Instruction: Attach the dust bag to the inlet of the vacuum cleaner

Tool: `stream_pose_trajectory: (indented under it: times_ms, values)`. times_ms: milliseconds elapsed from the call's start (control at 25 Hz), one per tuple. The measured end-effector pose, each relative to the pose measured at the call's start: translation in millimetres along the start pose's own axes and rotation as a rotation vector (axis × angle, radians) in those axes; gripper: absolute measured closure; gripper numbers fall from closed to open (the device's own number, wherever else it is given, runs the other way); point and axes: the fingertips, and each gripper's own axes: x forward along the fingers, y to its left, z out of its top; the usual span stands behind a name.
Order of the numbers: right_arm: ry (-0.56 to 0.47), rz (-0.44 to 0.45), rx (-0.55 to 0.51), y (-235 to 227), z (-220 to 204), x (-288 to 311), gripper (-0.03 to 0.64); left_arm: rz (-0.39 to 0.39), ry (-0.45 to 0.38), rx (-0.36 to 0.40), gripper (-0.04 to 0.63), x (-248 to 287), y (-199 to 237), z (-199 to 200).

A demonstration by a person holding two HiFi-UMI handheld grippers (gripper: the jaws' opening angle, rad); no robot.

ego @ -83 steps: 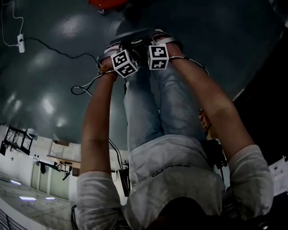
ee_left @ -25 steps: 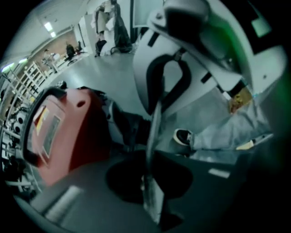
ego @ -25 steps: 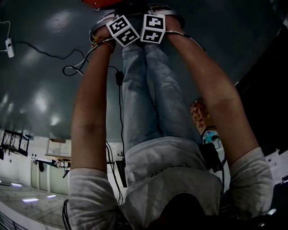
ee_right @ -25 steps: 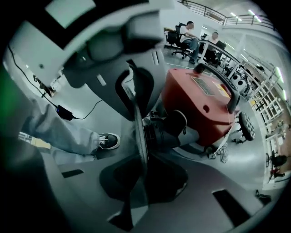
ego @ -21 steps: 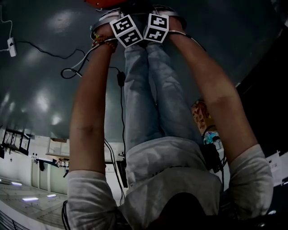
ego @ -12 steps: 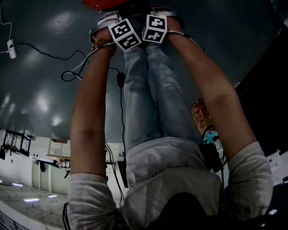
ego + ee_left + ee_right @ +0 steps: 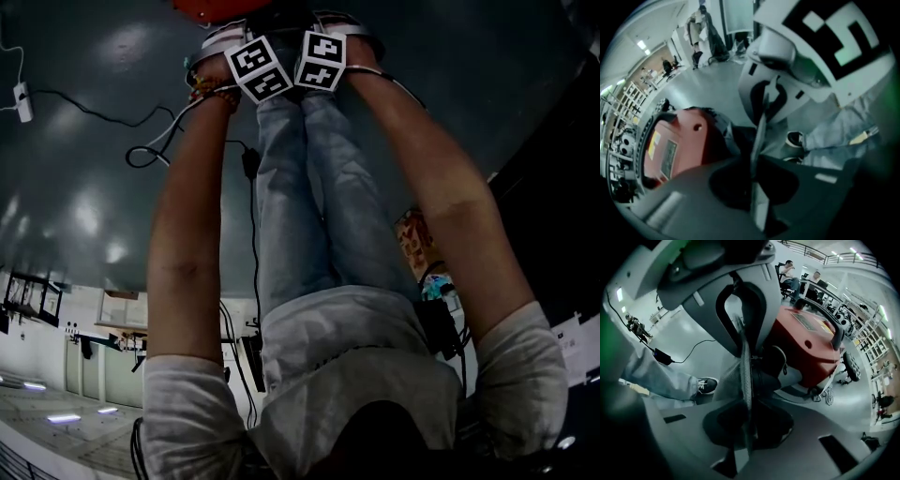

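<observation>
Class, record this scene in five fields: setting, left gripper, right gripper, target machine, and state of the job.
Setting: a person bends over a glossy grey floor
Left gripper: shut on the dust bag, which is seen edge-on
Right gripper: shut on the same dust bag
Target machine: red vacuum cleaner, on the floor just beyond the bag
State of the job: cannot tell whether the bag is seated on the machine

Glossy grey floor [image 7: 75, 187], trailing black cable [image 7: 101, 113], white power strip [image 7: 22, 100], ceiling strip lights [image 7: 855, 250], shelving racks [image 7: 873, 320].
</observation>
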Motion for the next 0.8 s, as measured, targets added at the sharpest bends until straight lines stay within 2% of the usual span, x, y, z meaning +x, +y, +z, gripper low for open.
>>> stream_pose_trajectory:
  times_ms: [160, 200, 360, 440, 600, 680, 800]
  values:
    - [0.004, -0.013, -0.110, -9, 12, -13, 0.580, 0.008, -0.003, -0.085, 0.572, 9, -8, -13]
    - [0.000, -0.016, -0.119, -10, 12, -13, 0.580, 0.010, 0.002, -0.087, 0.574, 9, -8, -13]
    - [-0.010, -0.026, -0.045, -4, 1, -5, 0.581, 0.017, 0.010, 0.005, 0.568, 0, 1, -4]
    - [-0.006, -0.032, -0.054, -6, 1, -5, 0.581, 0.028, 0.001, 0.009, 0.569, 0, 2, -3]
    - [-0.007, -0.027, -0.086, -8, 7, -6, 0.580, 0.040, -0.003, -0.049, 0.569, -1, 2, -8]
    - [-0.016, -0.022, -0.067, -8, 5, -9, 0.581, 0.024, -0.013, -0.072, 0.563, -1, 1, -6]
    - [-0.054, 0.007, -0.001, -8, 8, -17, 0.578, -0.003, -0.048, -0.155, 0.533, -9, 1, -5]
